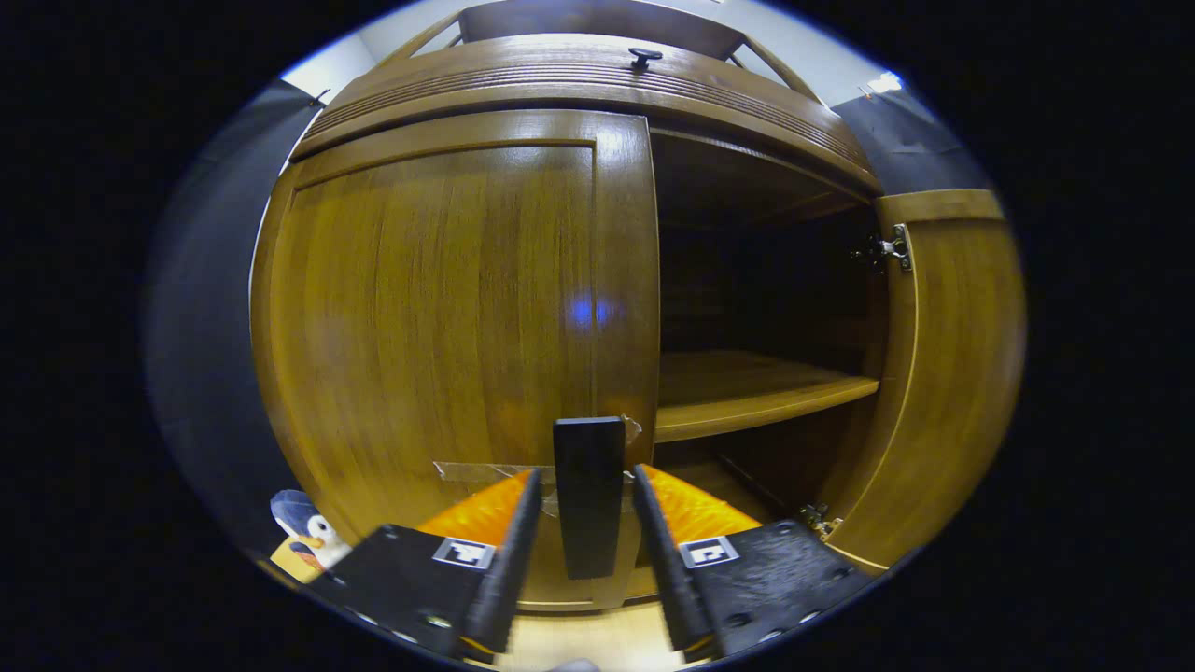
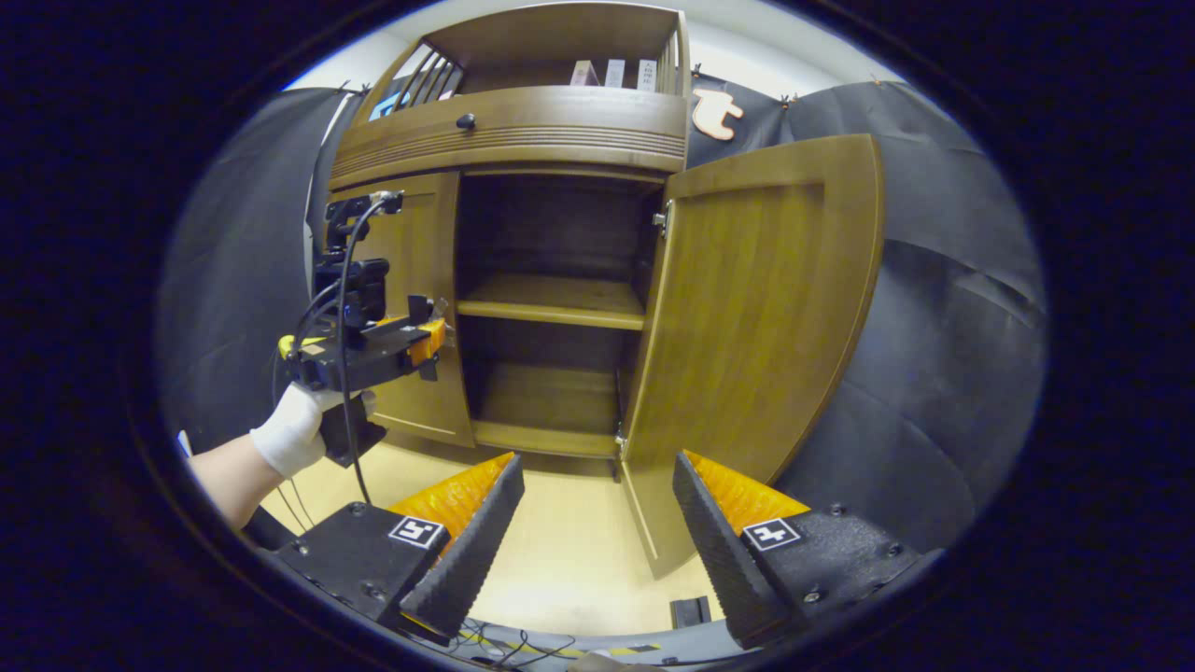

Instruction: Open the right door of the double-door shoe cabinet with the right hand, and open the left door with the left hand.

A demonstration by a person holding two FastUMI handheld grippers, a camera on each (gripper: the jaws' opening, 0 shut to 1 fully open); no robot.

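Right door (image 2: 756, 336) open; left door (image 1: 448, 317) shut.
Left gripper (image 1: 586, 523) jaws spread around the handle (image 1: 588, 495), not pinching; right gripper (image 2: 597, 541) jaws spread, empty. Risk: a loose grip slips off on pulling.

Warm honey-brown wood with fine vertical grain on the left door (image 1: 439, 317), straight ahead of the left hand-held gripper (image 1: 586, 523). Flat black on the handle (image 1: 588, 495) between its fingers. Same brown on the right door (image 2: 756, 336) (swung wide, ahead of the right hand-held gripper (image 2: 597, 523)). Darker brown inside the cabinet (image 2: 551, 233). Pale yellow floor (image 2: 569, 560) below. White glove (image 2: 294, 429) to the left.
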